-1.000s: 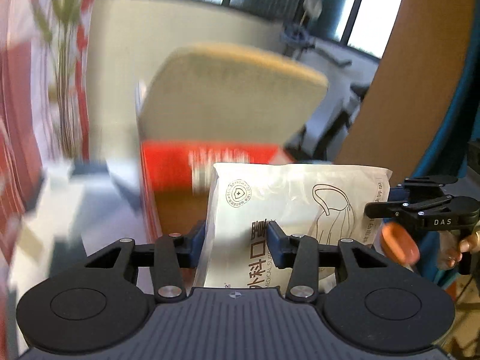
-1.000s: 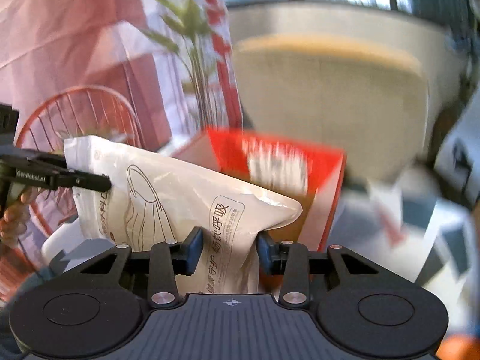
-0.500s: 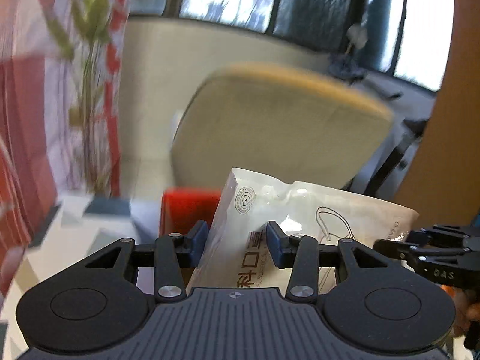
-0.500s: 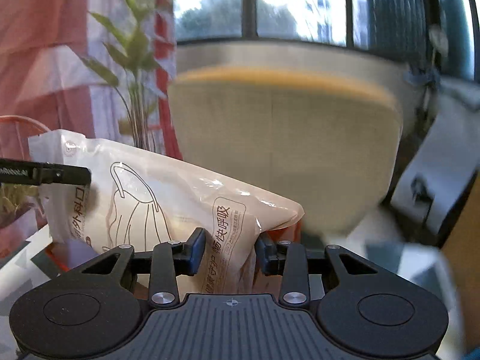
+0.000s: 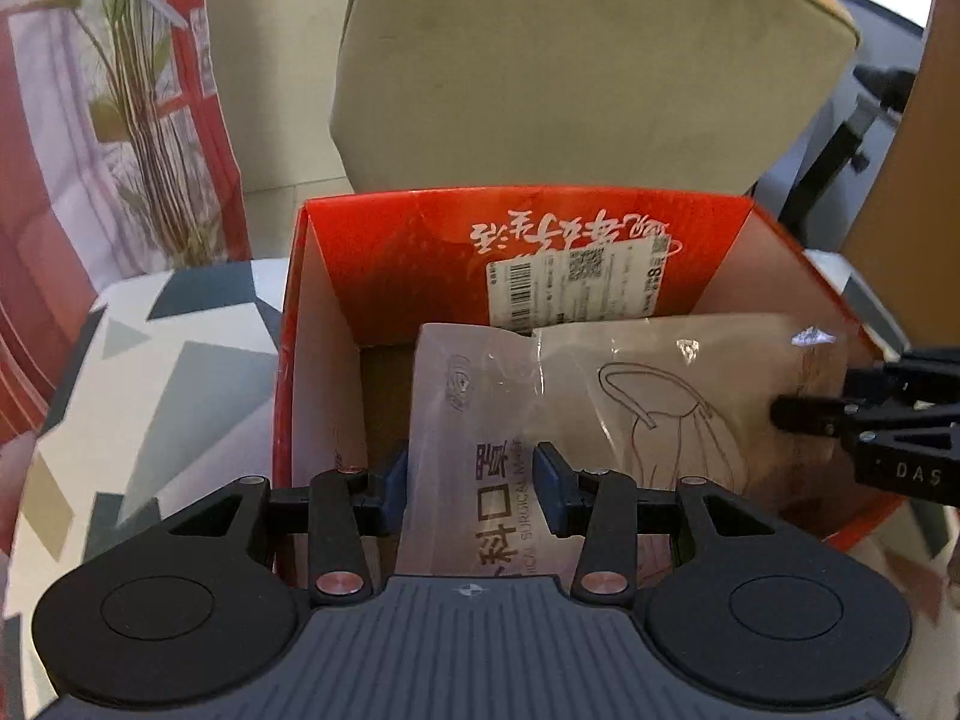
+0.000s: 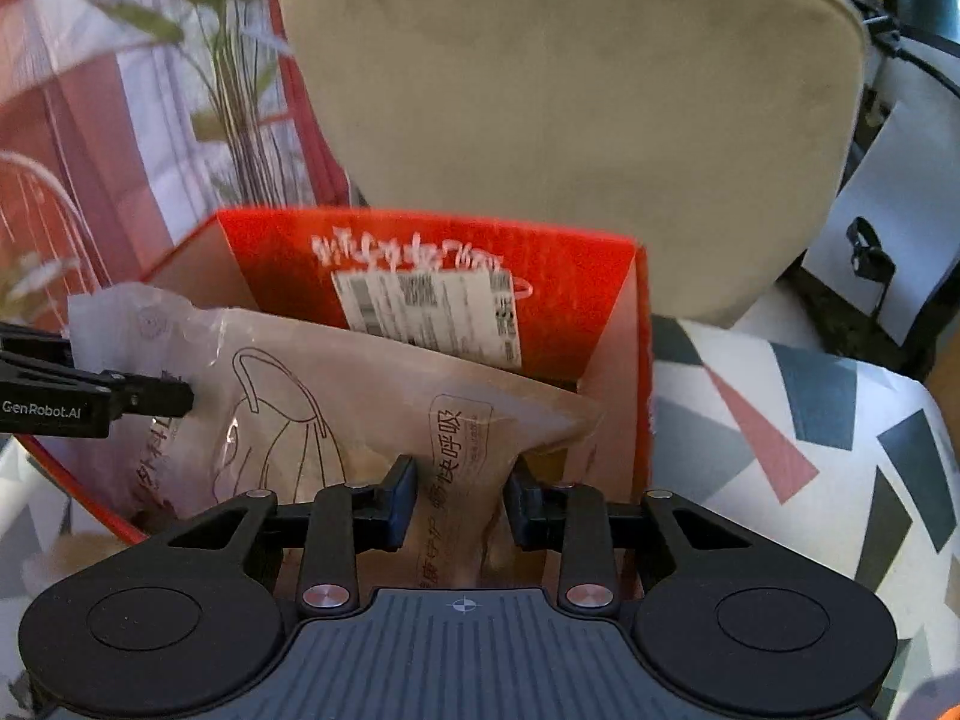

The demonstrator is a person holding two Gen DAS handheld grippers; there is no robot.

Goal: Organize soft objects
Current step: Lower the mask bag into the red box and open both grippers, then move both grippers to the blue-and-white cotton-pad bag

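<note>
Two grippers, left gripper (image 5: 473,483), right gripper (image 6: 460,501), clamping mask pack (image 5: 630,396) over red box (image 5: 396,252)

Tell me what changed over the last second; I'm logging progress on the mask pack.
The mask pack came down from above the red box and now sits partly inside it. Left gripper and right gripper stay clamped on its two ends; nothing was released.

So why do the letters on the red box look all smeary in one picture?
Right wrist view: the box and its label are motion-blurred, while the claw stays sharp. Left wrist view: the label is crisp, with a small glare spot on the bag.
</note>
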